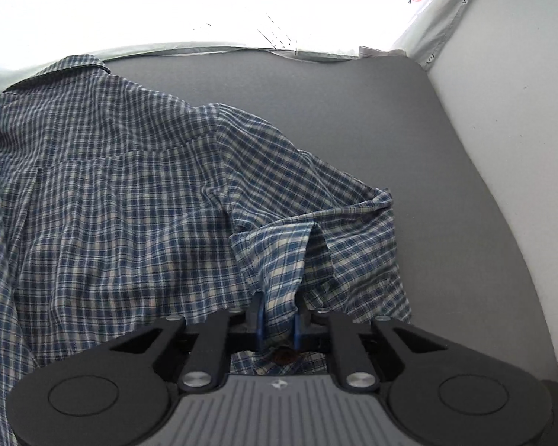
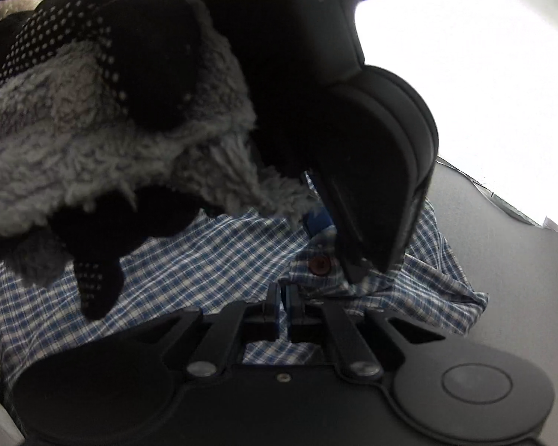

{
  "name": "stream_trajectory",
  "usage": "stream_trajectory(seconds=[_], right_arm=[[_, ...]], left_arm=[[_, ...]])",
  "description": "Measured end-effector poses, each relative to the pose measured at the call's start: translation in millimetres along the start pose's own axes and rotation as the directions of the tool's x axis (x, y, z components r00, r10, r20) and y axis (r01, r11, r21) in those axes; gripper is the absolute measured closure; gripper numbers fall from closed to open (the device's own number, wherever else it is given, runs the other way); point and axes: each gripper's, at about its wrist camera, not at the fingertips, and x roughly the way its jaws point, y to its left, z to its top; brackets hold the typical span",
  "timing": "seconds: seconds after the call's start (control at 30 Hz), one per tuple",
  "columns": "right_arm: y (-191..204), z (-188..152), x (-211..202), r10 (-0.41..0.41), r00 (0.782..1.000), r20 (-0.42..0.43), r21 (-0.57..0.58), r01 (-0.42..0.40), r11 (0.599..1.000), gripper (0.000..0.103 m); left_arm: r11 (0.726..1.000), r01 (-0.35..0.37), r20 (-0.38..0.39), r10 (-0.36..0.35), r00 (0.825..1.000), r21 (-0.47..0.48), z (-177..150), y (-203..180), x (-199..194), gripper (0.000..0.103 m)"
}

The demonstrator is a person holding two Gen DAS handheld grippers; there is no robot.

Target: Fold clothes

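Note:
A blue and white checked shirt lies spread on a dark grey table, collar at the far left. My left gripper is shut on a fold of the shirt's sleeve or edge, which rises between the blue pads. In the right wrist view my right gripper is shut on the shirt near a brown button. The left gripper's black body hangs just ahead of it, held by a gloved hand with a fleecy grey cuff.
A pale wall or panel borders the table's right side. Bright white light fills the space beyond the far edge. Bare grey table lies to the right of the shirt.

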Motion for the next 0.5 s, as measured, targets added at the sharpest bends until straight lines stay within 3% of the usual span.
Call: stream_trajectory(seconds=[0.1,0.27,0.33,0.5], right_arm=[[1,-2,-11,-0.017,1.0,-0.004,0.006,0.017,1.0,0.093],[-15,-16,-31,0.002,0.999,-0.05,0.193,0.007,0.981,0.065],[-17,-24,-34,0.042,0.993,-0.107,0.284,-0.01,0.959,0.06],[-10,-44,-49,0.124,0.98,-0.155,0.438,-0.045,0.898,0.053]], left_arm=[[0.999,-0.034,0.049,0.036,0.998,-0.04,0,7,-13,0.092],[0.994,-0.057,0.147,0.07,0.987,-0.095,13,26,-44,0.093],[0.992,-0.051,0.167,0.069,0.983,-0.112,20,36,-53,0.093],[0.987,-0.035,0.217,0.069,0.974,-0.154,37,60,-78,0.094]])
